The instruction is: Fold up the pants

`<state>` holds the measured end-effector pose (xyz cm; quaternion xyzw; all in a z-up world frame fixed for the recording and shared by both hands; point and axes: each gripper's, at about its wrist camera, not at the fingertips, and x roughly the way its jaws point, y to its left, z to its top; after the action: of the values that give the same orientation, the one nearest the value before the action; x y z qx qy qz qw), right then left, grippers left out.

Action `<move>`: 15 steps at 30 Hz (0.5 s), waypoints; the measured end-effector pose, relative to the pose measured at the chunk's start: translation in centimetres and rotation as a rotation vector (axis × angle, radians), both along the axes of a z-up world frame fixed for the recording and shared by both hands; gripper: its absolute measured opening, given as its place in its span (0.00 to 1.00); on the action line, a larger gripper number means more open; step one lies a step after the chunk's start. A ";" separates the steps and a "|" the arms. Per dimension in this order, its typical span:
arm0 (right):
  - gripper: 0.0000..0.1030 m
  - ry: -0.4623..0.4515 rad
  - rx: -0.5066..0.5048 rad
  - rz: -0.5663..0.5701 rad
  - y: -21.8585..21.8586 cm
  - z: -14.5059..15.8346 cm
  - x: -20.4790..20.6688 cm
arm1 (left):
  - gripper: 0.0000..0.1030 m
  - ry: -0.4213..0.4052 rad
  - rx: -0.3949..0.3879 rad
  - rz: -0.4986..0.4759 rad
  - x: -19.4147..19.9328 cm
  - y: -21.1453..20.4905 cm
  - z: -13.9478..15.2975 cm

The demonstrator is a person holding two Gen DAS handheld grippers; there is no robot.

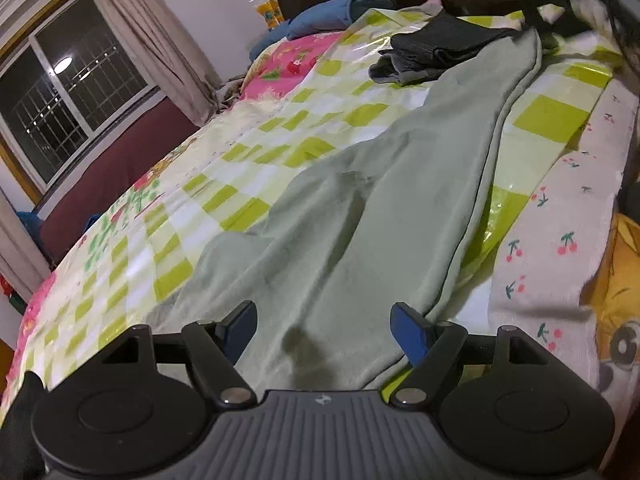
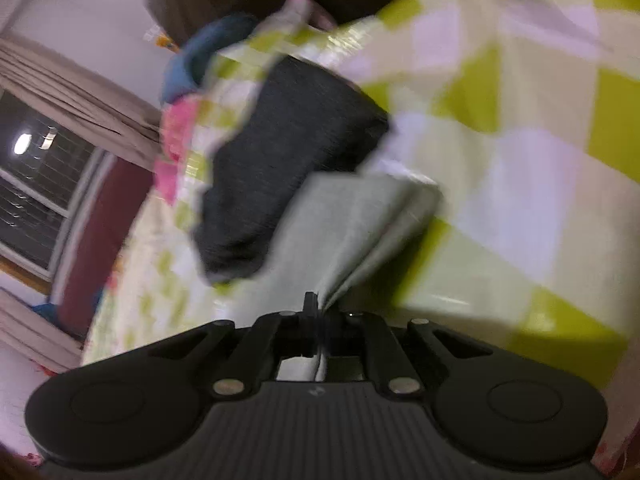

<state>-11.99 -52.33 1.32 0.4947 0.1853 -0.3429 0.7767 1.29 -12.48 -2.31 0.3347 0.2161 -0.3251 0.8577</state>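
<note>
Right hand-held gripper (image 2: 314,312) pinching pale green pants (image 2: 352,224), dark folded garment (image 2: 288,160) beside, checkered bedspread (image 2: 520,160)

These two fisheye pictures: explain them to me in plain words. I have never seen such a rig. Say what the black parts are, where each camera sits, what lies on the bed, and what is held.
A person holds a two-finger gripper in each hand; a camera on each looks along its fingers. In the left wrist view, the left gripper stands open above the waist end of the pale green pants, which lie along a checked bedspread. Dark grey folded clothes lie beside the far leg end. In the blurred right wrist view, the right gripper is shut on the hem of the pants.
</note>
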 end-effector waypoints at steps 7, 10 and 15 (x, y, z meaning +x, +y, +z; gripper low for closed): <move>0.05 -0.072 -0.327 0.453 11.9 10.0 10.7 | 0.85 0.007 -0.115 0.104 0.7 4.4 1.2; 0.05 -0.066 -0.408 0.765 21.5 10.7 17.6 | 0.85 0.018 -0.144 0.203 1.3 8.0 1.5; 0.04 0.003 -0.463 1.243 39.1 5.8 25.8 | 0.87 0.027 -0.183 0.330 1.2 13.9 1.5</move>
<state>13.82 -13.22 7.11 0.1157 0.3587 0.1373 0.9160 2.46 1.46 -0.84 0.2108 0.2492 -0.2026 0.9233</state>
